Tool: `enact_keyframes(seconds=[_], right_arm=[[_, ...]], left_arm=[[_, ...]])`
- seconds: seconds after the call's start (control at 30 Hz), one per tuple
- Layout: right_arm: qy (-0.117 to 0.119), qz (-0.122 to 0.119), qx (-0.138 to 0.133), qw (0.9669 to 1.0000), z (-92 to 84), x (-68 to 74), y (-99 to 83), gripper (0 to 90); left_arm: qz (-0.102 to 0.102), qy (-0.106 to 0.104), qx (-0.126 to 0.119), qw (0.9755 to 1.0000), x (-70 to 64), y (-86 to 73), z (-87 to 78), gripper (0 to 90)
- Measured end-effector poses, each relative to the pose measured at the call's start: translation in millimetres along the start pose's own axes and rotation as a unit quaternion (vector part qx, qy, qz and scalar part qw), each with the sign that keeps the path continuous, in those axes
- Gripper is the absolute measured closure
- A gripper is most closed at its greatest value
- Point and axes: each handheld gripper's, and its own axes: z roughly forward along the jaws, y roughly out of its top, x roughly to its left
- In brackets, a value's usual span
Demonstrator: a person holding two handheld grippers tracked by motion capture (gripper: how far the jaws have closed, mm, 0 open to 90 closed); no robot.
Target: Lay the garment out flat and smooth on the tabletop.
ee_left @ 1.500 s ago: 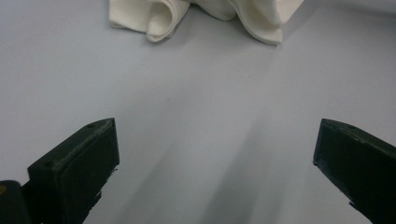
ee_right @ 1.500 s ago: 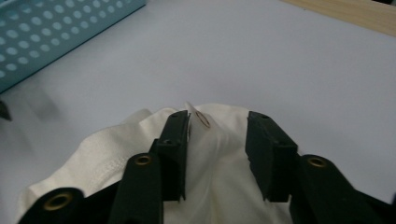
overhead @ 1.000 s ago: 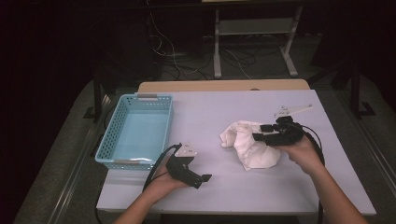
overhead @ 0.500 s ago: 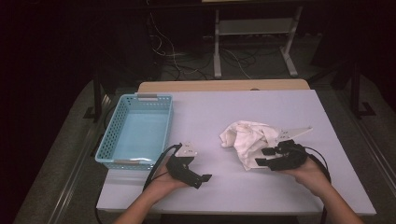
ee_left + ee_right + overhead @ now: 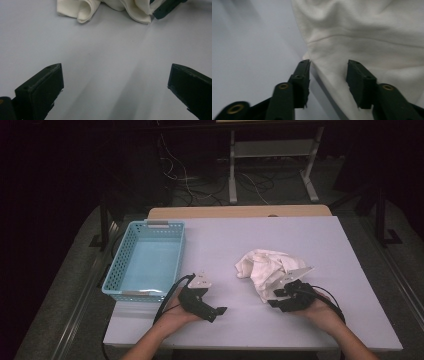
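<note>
You have a light blue basket [image 5: 145, 265] on the left part of the white table [image 5: 240, 235], open side up, its long side running away from you. Beyond the table's far edge a tan board [image 5: 240, 212] shows, and behind it on the dark floor stand a grey frame [image 5: 272, 165] and loose cables [image 5: 200, 180].

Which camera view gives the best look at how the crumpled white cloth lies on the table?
The high view: the whole crumpled white cloth shows, lying on the pale table right of the light blue plastic basket. The right gripper view shows a close fold between its jaws; the left gripper view shows its near edge.
</note>
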Motion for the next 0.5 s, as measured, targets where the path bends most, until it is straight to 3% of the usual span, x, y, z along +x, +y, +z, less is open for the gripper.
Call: enact_keyframes(seconds=[0.2, 0.37, 0.5], right_arm=[[-0.005, -0.013, 0.003, 0.9999, -0.3, -3.3, -1.7, 85.9], [-0.001, -0.017, -0.003, 0.9999, -1.0, -4.6, -2.1, 88.2], [0.014, -0.001, -0.032, 0.9994, -9.8, -6.7, -0.2, 88.4]], left_arm=[[0.004, 0.0, 0.001, 1.0, -0.4, 0.7, 0.5, 0.0], [0.003, 0.0, 0.0, 1.0, -1.0, 1.1, 0.9, 0.0], [0.002, 0.0, 0.0, 1.0, -0.8, 0.9, 1.1, 0.0]])
